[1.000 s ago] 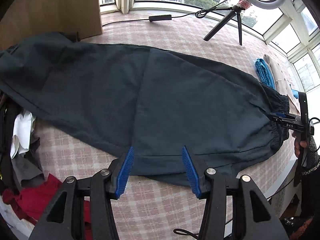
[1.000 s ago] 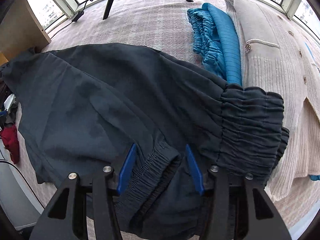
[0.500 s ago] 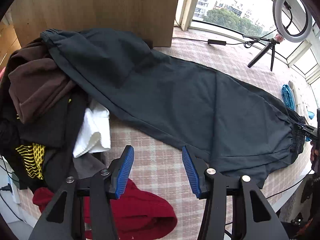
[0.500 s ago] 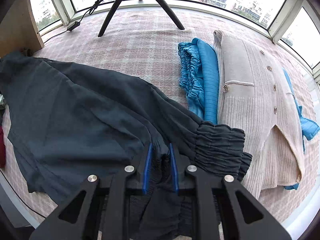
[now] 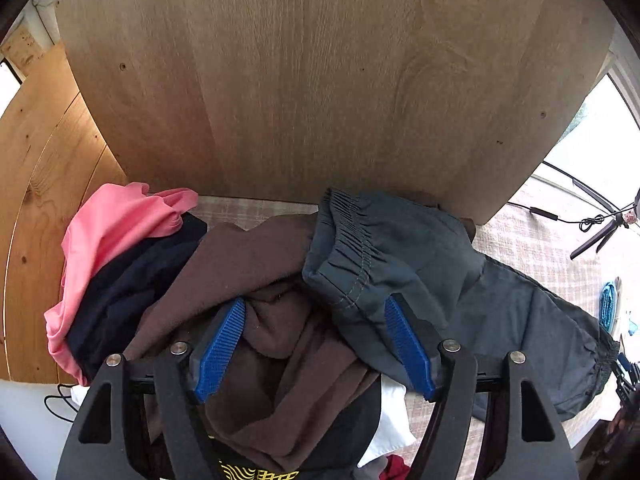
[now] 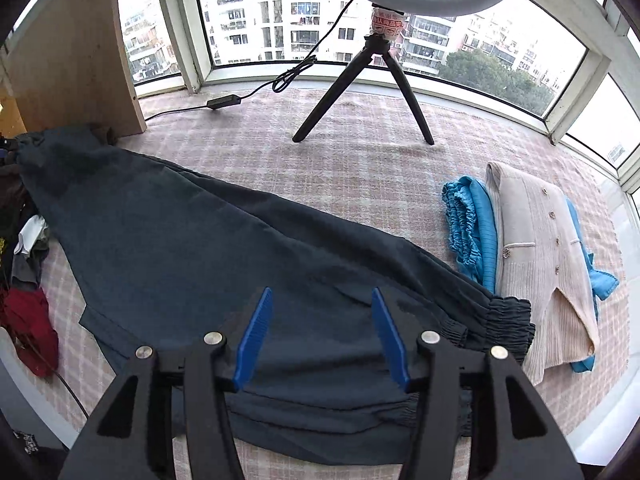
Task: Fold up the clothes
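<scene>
Dark grey-blue trousers [image 6: 208, 248] lie spread across the checked tablecloth [image 6: 360, 152]; the elastic cuffs [image 6: 508, 320] are at the right, just past my right gripper [image 6: 322, 336], which is open and empty above the lower legs. In the left wrist view the trousers' elastic waistband [image 5: 352, 248] rests on a pile of clothes. My left gripper [image 5: 316, 344] is open, its right pad against the waistband corner, with brown cloth [image 5: 248, 264] between the jaws.
The pile holds a pink garment [image 5: 116, 224], a navy one [image 5: 132, 280] and a white one [image 5: 394, 420]. A wooden panel [image 5: 320, 80] stands close behind. A folded cream cardigan [image 6: 540, 256] on blue cloth [image 6: 468, 224], a ring-light tripod [image 6: 372, 80] and a red garment [image 6: 28, 320] share the table.
My left gripper swung left from the trouser hem to the waistband end over the pile. My right gripper closed on the cuff, then opened and lifted back.
</scene>
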The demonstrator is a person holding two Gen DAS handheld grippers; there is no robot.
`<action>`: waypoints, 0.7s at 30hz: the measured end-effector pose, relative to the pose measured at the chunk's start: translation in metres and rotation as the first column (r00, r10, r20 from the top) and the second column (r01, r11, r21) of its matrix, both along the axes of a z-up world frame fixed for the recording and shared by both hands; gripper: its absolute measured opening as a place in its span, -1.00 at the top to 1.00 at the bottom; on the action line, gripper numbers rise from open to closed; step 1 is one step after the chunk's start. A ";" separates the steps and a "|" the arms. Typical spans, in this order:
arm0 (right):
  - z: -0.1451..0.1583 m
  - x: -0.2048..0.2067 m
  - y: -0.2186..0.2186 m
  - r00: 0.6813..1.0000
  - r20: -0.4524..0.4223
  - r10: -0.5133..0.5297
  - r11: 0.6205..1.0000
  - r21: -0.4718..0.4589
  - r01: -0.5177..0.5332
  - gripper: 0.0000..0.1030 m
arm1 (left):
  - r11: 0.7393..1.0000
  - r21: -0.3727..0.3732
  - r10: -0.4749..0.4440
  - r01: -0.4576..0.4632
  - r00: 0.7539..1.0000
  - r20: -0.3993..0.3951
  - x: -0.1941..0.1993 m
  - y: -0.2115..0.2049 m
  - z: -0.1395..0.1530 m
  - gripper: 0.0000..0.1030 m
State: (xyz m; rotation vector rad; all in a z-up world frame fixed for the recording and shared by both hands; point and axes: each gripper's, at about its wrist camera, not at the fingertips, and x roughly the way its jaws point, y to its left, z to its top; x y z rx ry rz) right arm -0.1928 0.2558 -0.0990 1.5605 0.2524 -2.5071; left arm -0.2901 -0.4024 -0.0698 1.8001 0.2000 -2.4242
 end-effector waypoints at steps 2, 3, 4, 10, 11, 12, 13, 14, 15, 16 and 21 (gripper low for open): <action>-0.002 0.000 -0.009 1.000 0.004 0.011 1.000 0.015 -0.012 0.01 | 1.000 0.013 0.002 -0.002 1.000 -0.014 0.001 0.001 0.002 -0.35; -0.003 -0.001 -0.011 1.000 0.010 0.013 1.000 0.022 -0.014 0.01 | 1.000 0.022 0.003 -0.002 1.000 -0.023 0.003 0.002 0.005 -0.35; -0.005 -0.001 -0.014 1.000 0.016 0.015 0.999 0.028 -0.015 0.01 | 0.999 0.032 0.004 -0.003 0.999 -0.032 0.004 0.003 0.007 -0.35; -0.017 -0.001 -0.013 0.998 0.058 0.030 0.999 0.037 -0.032 0.01 | 0.998 0.064 -0.023 0.028 0.997 -0.073 0.009 0.016 0.018 -0.29; -0.017 -0.001 -0.012 0.998 0.057 0.032 0.999 0.033 -0.034 0.01 | 0.998 0.057 -0.030 0.034 0.997 -0.071 0.006 0.020 0.017 -0.22; -0.018 -0.001 -0.011 0.998 0.057 0.034 0.999 0.029 -0.036 0.01 | 0.998 0.050 -0.036 0.040 0.997 -0.069 0.003 0.024 0.017 -0.18; -0.017 -0.001 -0.010 0.998 0.056 0.037 0.999 0.026 -0.039 0.01 | 0.998 0.047 -0.038 0.041 0.997 -0.061 0.000 0.027 0.014 -0.09; -0.017 -0.001 -0.009 0.998 0.055 0.040 0.999 0.022 -0.041 0.01 | 0.998 0.041 -0.036 0.038 0.998 -0.049 -0.003 0.029 0.010 -0.05; -0.018 -0.001 -0.008 0.997 0.056 0.044 0.999 0.021 -0.045 0.01 | 0.999 0.032 -0.033 0.034 0.999 -0.036 -0.006 0.031 0.006 -0.03; -0.018 0.000 -0.007 0.997 0.055 0.047 0.999 0.022 -0.049 0.01 | 0.999 0.023 -0.030 0.031 0.999 -0.024 -0.010 0.034 0.003 0.02; -0.018 0.008 0.004 0.997 0.050 0.052 0.998 0.024 -0.053 0.01 | 0.999 -0.028 -0.017 0.016 0.999 -0.032 -0.015 0.037 0.001 0.37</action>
